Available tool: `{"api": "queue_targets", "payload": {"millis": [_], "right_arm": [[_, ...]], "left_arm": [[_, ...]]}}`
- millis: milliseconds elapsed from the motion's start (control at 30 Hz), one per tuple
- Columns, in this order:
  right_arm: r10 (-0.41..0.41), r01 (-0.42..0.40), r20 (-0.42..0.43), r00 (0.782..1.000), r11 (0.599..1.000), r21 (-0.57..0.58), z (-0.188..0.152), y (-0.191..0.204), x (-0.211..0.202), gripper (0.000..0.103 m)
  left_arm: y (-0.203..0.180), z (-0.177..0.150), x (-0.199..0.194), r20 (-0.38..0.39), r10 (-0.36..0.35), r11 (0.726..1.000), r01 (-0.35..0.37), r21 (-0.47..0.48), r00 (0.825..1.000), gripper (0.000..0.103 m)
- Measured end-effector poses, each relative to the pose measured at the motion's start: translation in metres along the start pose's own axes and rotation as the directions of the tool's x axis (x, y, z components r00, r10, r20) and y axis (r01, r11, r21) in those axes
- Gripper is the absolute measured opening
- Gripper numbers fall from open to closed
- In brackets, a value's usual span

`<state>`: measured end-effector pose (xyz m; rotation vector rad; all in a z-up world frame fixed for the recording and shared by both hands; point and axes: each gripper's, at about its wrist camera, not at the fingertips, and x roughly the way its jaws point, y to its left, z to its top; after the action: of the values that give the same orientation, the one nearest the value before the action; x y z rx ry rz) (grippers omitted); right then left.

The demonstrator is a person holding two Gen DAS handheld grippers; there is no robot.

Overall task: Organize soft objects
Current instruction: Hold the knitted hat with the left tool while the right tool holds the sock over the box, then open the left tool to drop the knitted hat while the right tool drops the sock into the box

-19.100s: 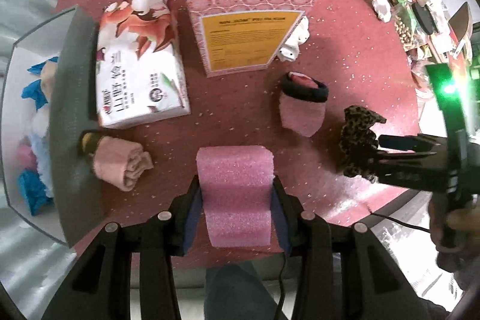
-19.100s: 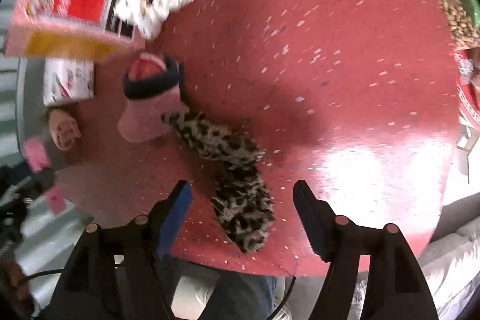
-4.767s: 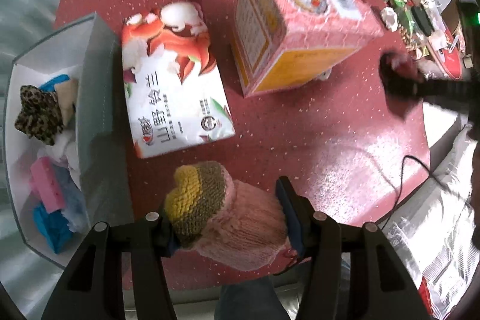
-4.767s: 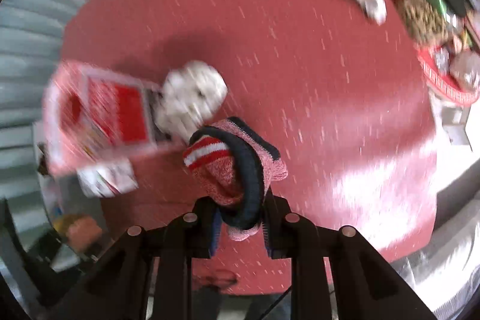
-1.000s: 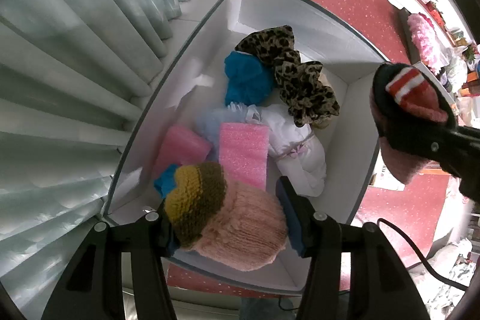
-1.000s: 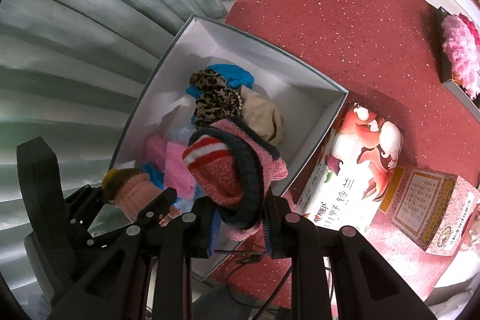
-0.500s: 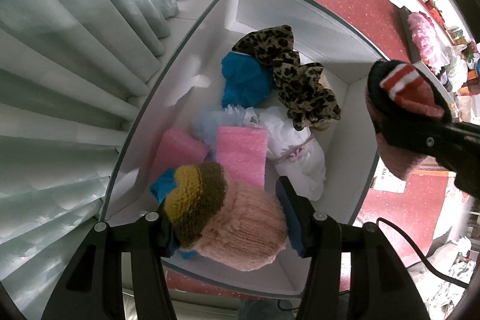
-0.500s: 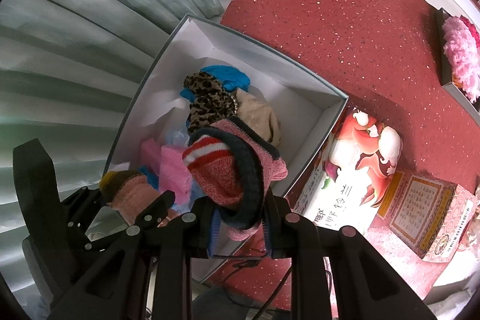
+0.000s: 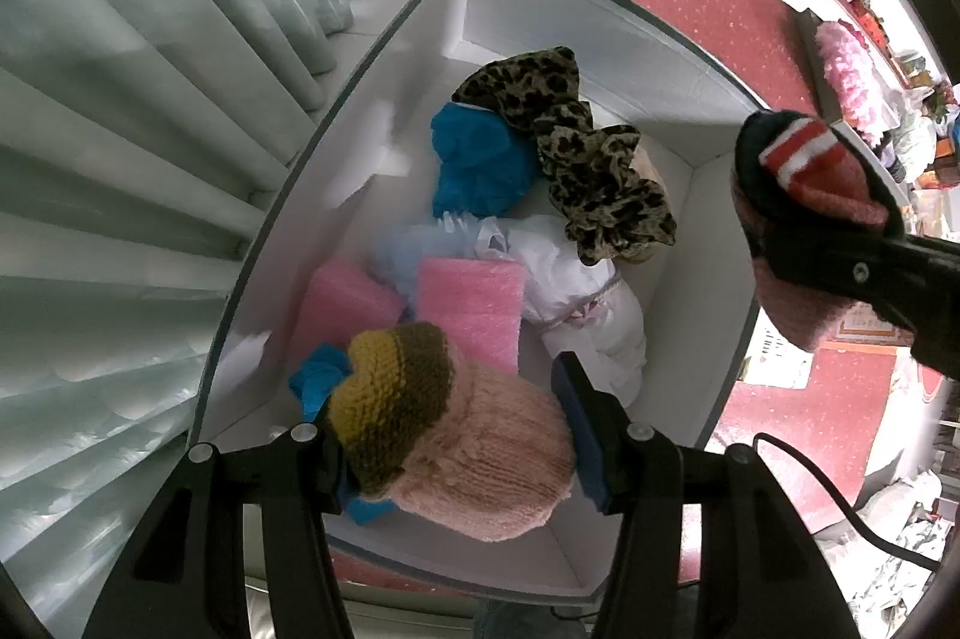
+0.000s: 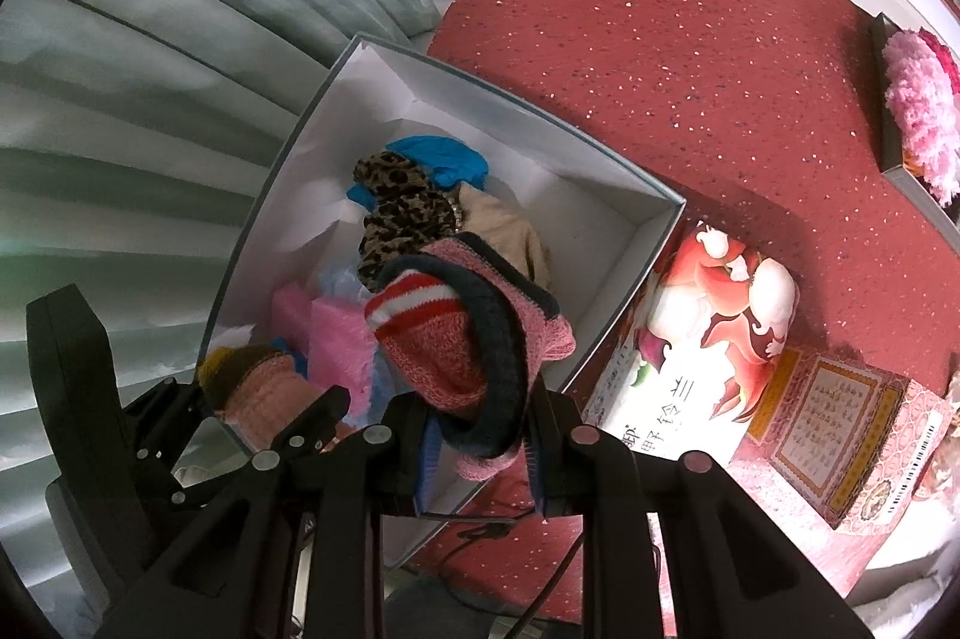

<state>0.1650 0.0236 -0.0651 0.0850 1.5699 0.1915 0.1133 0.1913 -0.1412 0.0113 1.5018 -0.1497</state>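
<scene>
Both grippers carried from red table to over white box (image 9: 708, 243).

Left wrist view: left gripper (image 9: 456, 444) clamps pink knit sock (image 9: 480, 465) — box pile directly below.

Right wrist view: right gripper (image 10: 480, 450) pinches striped sock (image 10: 462, 339) above box's near-right wall.

Tissue pack (image 10: 696, 339) beside pink carton (image 10: 840, 435)

Pink knit hat (image 9: 480, 453) with mustard-olive cuff, leopard-print scrunchie (image 9: 576, 153), red-white striped pink sock (image 10: 462, 339), white box (image 9: 708, 243)
</scene>
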Motion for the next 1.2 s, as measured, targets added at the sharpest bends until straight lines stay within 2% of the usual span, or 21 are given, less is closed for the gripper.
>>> {"api": "queue_targets", "payload": {"millis": [1200], "right_arm": [[-0.016,0.016,-0.031,0.999,1.000,0.007,0.008,-0.002,0.019,0.024]], "left_arm": [[-0.003,0.005,0.011,-0.031,0.013,1.000,-0.013,0.001,0.999,0.059]]}}
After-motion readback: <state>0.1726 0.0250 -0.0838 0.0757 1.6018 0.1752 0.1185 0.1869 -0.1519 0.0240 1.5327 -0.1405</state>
